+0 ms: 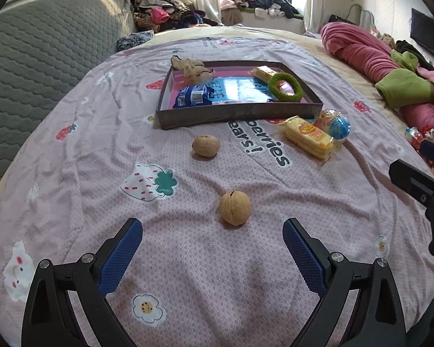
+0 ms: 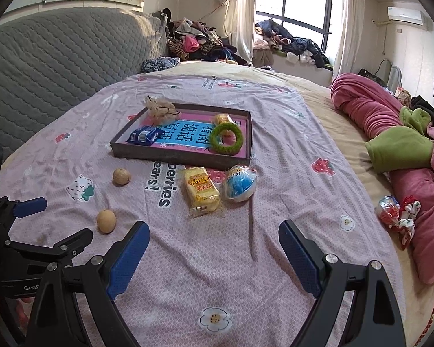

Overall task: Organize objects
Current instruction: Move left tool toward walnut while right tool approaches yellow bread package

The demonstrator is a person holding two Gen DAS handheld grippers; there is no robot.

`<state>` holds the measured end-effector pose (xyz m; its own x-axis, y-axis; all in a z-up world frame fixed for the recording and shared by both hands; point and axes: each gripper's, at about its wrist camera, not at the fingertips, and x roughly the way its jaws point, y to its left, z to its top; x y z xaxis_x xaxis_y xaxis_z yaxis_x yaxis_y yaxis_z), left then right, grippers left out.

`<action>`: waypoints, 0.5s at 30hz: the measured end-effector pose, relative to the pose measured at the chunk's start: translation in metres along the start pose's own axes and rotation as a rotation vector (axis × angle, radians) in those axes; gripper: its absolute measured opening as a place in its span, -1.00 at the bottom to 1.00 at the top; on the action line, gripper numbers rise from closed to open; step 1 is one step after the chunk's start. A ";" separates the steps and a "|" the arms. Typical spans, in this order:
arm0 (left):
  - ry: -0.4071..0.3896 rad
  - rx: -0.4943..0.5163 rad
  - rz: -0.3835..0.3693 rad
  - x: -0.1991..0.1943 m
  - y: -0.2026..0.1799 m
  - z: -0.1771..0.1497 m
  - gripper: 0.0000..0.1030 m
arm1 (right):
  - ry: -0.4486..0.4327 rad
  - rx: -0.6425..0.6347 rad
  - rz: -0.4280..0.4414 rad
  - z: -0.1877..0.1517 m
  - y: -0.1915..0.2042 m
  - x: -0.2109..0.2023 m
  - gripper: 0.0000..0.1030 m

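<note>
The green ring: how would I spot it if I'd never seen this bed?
Find the dark shallow tray on the pink strawberry-print bedspread. The green ring lies inside it, in the corner nearest the window side. It is the only fuzzy green hoop there.

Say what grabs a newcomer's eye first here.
The dark tray mid-bed, holding a fuzzy green ring and a blue packet. In front of it lie two walnuts, a yellow cracker pack and a blue-and-white ball.

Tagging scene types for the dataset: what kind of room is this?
A lived-in bedroom, most likely. The work surface is a bed with a pink strawberry-print sheet, a grey quilted headboard behind it, and clothes piled by the window.
</note>
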<state>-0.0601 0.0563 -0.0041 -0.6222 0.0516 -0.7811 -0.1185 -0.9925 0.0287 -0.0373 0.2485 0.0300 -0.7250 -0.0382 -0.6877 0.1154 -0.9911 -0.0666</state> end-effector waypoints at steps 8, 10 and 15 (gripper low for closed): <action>0.019 -0.012 0.003 0.016 0.005 0.001 0.90 | 0.025 -0.012 0.012 -0.001 0.004 0.021 0.76; 0.023 -0.015 0.001 0.020 0.005 0.001 0.90 | 0.030 -0.014 0.011 0.000 0.003 0.026 0.76; 0.035 -0.018 -0.004 0.031 0.006 0.002 0.90 | 0.041 -0.013 0.005 0.001 0.002 0.041 0.76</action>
<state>-0.0816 0.0520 -0.0266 -0.5942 0.0519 -0.8026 -0.1067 -0.9942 0.0147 -0.0676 0.2447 0.0021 -0.6960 -0.0377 -0.7170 0.1281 -0.9891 -0.0723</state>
